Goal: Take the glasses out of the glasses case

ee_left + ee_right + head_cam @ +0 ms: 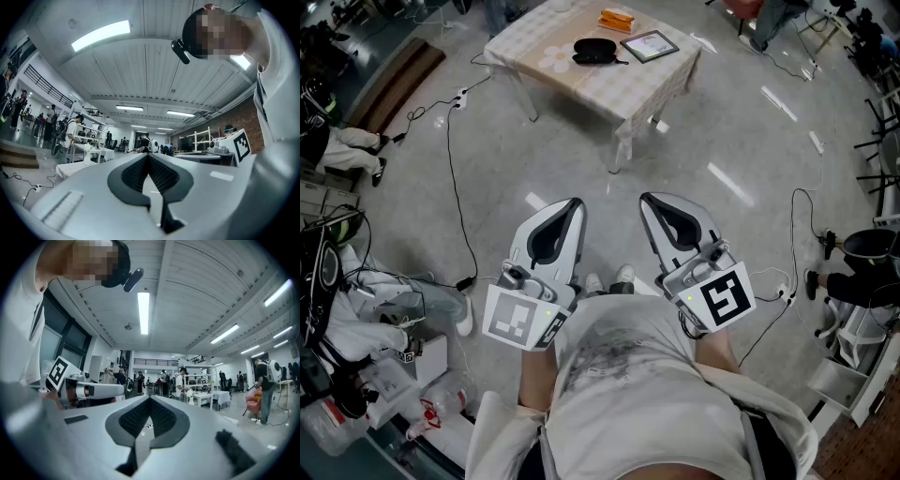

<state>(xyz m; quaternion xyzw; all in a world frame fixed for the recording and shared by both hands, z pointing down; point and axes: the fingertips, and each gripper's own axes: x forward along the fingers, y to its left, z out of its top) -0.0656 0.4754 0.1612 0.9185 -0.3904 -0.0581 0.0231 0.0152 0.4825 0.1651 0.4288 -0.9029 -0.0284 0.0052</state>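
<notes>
Head view: black glasses case (594, 51) looks shut and lies on the table (591, 86), roughly mid-top. An orange item (616, 20) sits toward the table's far edge, and a flat framed panel (649, 46) is on the table's right part, near the case. Left gripper (575, 203) and right gripper (647, 199) are both well apart from the table, held over the floor at the person's torso. Gripper views: both jaw pairs have tips together with nothing clamped between them.

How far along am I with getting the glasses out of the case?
Nothing done: the glasses case lies closed on the table, out ahead. Nothing in hand: left tool and right tool are shut, empty. Left: walk up, open the case and empty it.
</notes>
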